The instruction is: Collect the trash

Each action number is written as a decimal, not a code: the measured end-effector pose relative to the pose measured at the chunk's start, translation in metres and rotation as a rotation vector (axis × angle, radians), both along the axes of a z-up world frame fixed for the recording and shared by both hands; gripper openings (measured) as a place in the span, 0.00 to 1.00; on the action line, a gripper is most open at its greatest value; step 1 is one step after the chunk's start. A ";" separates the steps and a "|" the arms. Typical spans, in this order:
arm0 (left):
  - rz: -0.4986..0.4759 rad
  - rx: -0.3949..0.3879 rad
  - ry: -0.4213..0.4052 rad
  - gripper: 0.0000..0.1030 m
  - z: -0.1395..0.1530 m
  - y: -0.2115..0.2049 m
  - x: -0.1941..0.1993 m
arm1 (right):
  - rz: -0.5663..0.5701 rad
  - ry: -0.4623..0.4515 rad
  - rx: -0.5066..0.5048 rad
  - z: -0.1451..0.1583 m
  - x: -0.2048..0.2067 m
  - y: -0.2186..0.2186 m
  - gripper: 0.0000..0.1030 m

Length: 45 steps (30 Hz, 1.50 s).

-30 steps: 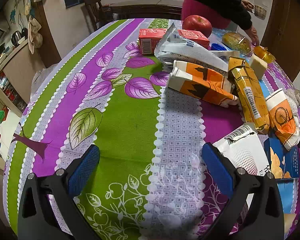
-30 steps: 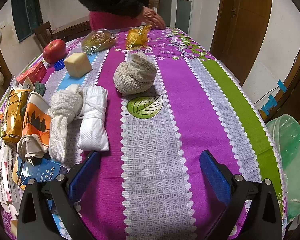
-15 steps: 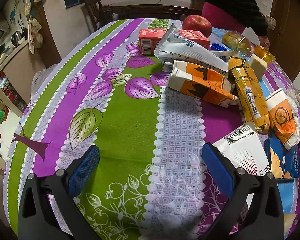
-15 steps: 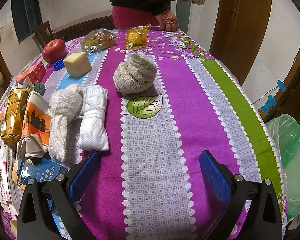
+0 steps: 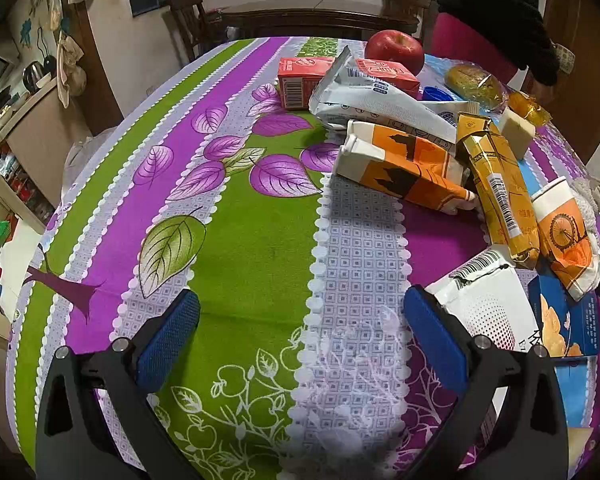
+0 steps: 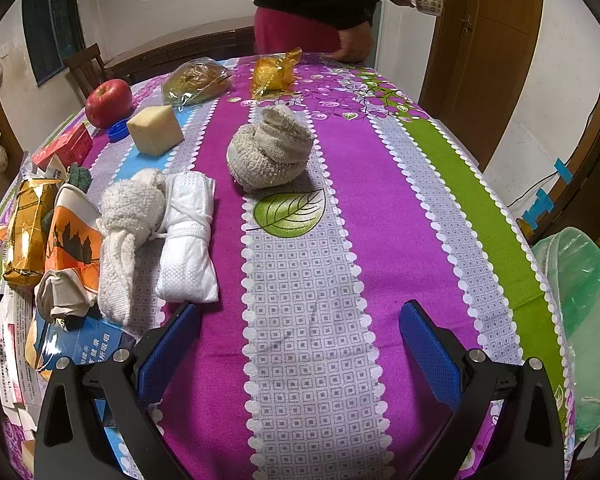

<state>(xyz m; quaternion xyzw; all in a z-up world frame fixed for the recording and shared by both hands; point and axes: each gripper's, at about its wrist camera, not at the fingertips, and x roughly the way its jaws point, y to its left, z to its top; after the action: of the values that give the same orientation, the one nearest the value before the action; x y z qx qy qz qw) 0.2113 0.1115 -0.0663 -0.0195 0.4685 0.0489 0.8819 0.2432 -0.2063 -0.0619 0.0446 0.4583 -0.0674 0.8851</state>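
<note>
My left gripper (image 5: 300,316) is open and empty above the tablecloth (image 5: 260,248). To its right lies packaging: a white pouch (image 5: 492,308), a blue box (image 5: 564,320), a crushed orange paper cup (image 5: 564,236), a gold packet (image 5: 496,184), an orange carton (image 5: 404,168), a white wrapper (image 5: 376,100) and red cartons (image 5: 304,80). My right gripper (image 6: 298,316) is open and empty. At its left are the gold packet (image 6: 30,228), the orange cup (image 6: 74,240) and the blue box (image 6: 84,348).
Rolled towels (image 6: 156,232) and a beige cloth bundle (image 6: 270,152) lie on the table, with a yellow block (image 6: 154,130), an apple (image 6: 108,102) and bagged food (image 6: 194,82). A green bin bag (image 6: 580,300) hangs off the right edge. A person (image 6: 320,4) stands at the far end.
Both grippers have stayed still. The person at the far end has lifted a hand off the table and moved to the right with a cup.
</note>
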 end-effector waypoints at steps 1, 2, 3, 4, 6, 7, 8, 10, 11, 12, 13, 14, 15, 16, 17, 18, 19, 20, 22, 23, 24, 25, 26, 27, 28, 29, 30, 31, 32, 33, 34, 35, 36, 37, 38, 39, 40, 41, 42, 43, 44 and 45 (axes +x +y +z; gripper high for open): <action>0.000 0.000 0.000 0.96 0.000 0.000 0.000 | 0.002 -0.002 0.002 0.000 -0.001 0.000 0.97; 0.000 0.000 0.000 0.96 0.000 0.000 0.000 | 0.003 -0.005 0.006 0.001 -0.002 -0.001 0.97; 0.000 0.000 0.000 0.96 0.000 0.000 0.000 | 0.005 -0.008 0.011 0.001 -0.003 -0.001 0.97; 0.000 0.000 0.000 0.96 0.000 0.000 0.000 | 0.015 -0.018 0.025 0.002 -0.005 -0.001 0.97; 0.000 0.000 0.000 0.96 0.000 0.000 0.000 | 0.027 -0.043 0.039 0.005 -0.008 -0.001 0.97; 0.000 0.000 0.000 0.96 0.000 0.000 0.000 | 0.033 -0.060 0.038 0.007 -0.011 0.000 0.97; 0.000 0.000 0.000 0.96 0.000 0.000 0.000 | 0.047 -0.082 0.036 0.011 -0.015 0.002 0.96; 0.000 0.000 0.000 0.96 0.000 0.000 0.000 | 0.086 -0.115 0.027 0.016 -0.023 0.007 0.96; 0.000 0.000 0.000 0.96 0.000 0.000 0.000 | 0.118 -0.131 0.024 0.019 -0.028 0.011 0.96; 0.000 0.000 0.000 0.96 0.000 0.000 0.000 | 0.147 -0.141 0.028 0.021 -0.032 0.015 0.96; 0.000 0.000 0.000 0.96 0.000 0.000 0.000 | 0.186 -0.151 0.036 0.024 -0.038 0.020 0.96; -0.001 -0.002 -0.001 0.96 0.000 0.001 0.000 | 0.215 -0.159 0.044 0.027 -0.043 0.024 0.96; -0.006 0.001 0.000 0.96 0.000 0.000 0.000 | 0.252 -0.172 0.054 0.031 -0.049 0.027 0.96; -0.010 -0.002 -0.001 0.95 0.000 0.000 -0.001 | 0.281 -0.183 0.060 0.034 -0.055 0.030 0.96; -0.012 -0.006 -0.004 0.95 0.000 0.001 -0.004 | 0.329 -0.199 0.068 0.040 -0.063 0.035 0.96; -0.015 -0.014 -0.009 0.95 0.001 0.002 -0.007 | 0.375 -0.211 0.076 0.045 -0.068 0.038 0.96; -0.023 -0.023 -0.014 0.95 0.001 0.004 -0.012 | 0.422 -0.223 0.085 0.050 -0.075 0.042 0.96; -0.031 -0.029 -0.018 0.95 0.002 0.005 -0.016 | 0.500 -0.233 0.100 0.056 -0.084 0.048 0.96; -0.049 -0.037 -0.022 0.90 0.004 0.008 -0.026 | 0.632 -0.223 0.134 0.064 -0.095 0.058 0.94; -0.060 -0.044 -0.020 0.84 0.006 0.009 -0.031 | 0.690 -0.214 0.150 0.066 -0.102 0.065 0.91; -0.073 -0.057 -0.015 0.82 0.008 0.012 -0.035 | 0.758 -0.198 0.162 0.068 -0.108 0.072 0.87; -0.081 -0.066 -0.011 0.77 0.010 0.012 -0.038 | 0.819 -0.180 0.165 0.069 -0.113 0.080 0.84; -0.088 -0.074 -0.009 0.73 0.012 0.013 -0.041 | 0.878 -0.152 0.156 0.068 -0.117 0.088 0.78; -0.093 -0.081 -0.007 0.72 0.014 0.013 -0.044 | 0.917 -0.124 0.141 0.065 -0.120 0.097 0.71; -0.097 -0.088 -0.008 0.69 0.017 0.013 -0.047 | 0.949 -0.101 0.128 0.063 -0.125 0.103 0.68; -0.105 -0.104 -0.011 0.67 0.020 0.013 -0.050 | 0.983 -0.071 0.101 0.059 -0.128 0.111 0.61; -0.112 -0.116 -0.011 0.66 0.022 0.013 -0.052 | 0.999 -0.052 0.071 0.056 -0.127 0.116 0.55; -0.121 -0.129 -0.012 0.64 0.024 0.013 -0.055 | 1.020 -0.021 0.040 0.051 -0.126 0.121 0.52; -0.129 -0.137 -0.011 0.62 0.026 0.011 -0.056 | 1.032 0.000 0.021 0.046 -0.122 0.125 0.48; -0.138 -0.138 -0.007 0.61 0.028 0.007 -0.058 | 1.041 0.016 0.008 0.042 -0.120 0.127 0.47; -0.144 -0.136 -0.004 0.60 0.028 0.005 -0.059 | 1.057 0.040 -0.003 0.037 -0.120 0.130 0.47; -0.154 -0.133 -0.003 0.60 0.030 0.002 -0.061 | 1.074 0.063 -0.019 0.030 -0.117 0.132 0.47; -0.161 -0.131 -0.002 0.60 0.030 -0.001 -0.062 | 1.082 0.068 -0.031 0.027 -0.116 0.133 0.45; -0.169 -0.130 0.002 0.59 0.031 -0.004 -0.062 | 1.096 0.073 -0.032 0.025 -0.116 0.134 0.42; -0.175 -0.132 0.009 0.58 0.031 -0.008 -0.062 | 1.108 0.078 -0.036 0.021 -0.116 0.135 0.36; -0.178 -0.137 0.016 0.58 0.032 -0.012 -0.061 | 1.102 0.068 -0.053 0.019 -0.114 0.135 0.32; -0.179 -0.145 0.022 0.58 0.032 -0.014 -0.063 | 1.100 0.065 -0.043 0.018 -0.114 0.134 0.32; -0.182 -0.160 0.034 0.58 0.032 -0.019 -0.062 | 1.093 0.066 -0.010 0.020 -0.114 0.129 0.31; -0.188 -0.171 0.041 0.58 0.032 -0.023 -0.063 | 1.083 0.065 0.018 0.021 -0.114 0.125 0.30; -0.197 -0.179 0.044 0.59 0.033 -0.028 -0.063 | 1.067 0.055 0.043 0.023 -0.117 0.120 0.30; -0.205 -0.184 0.044 0.61 0.035 -0.035 -0.063 | 1.052 0.047 0.059 0.026 -0.121 0.116 0.30; -0.209 -0.188 0.042 0.64 0.036 -0.039 -0.062 | 1.036 0.041 0.075 0.028 -0.123 0.112 0.30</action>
<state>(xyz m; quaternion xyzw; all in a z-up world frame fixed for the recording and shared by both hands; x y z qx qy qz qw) 0.1489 0.0721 -0.0306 -0.0522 0.4888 -0.0870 0.8665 0.1200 -0.0944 -0.0338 -0.1577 0.4395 0.3952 0.7911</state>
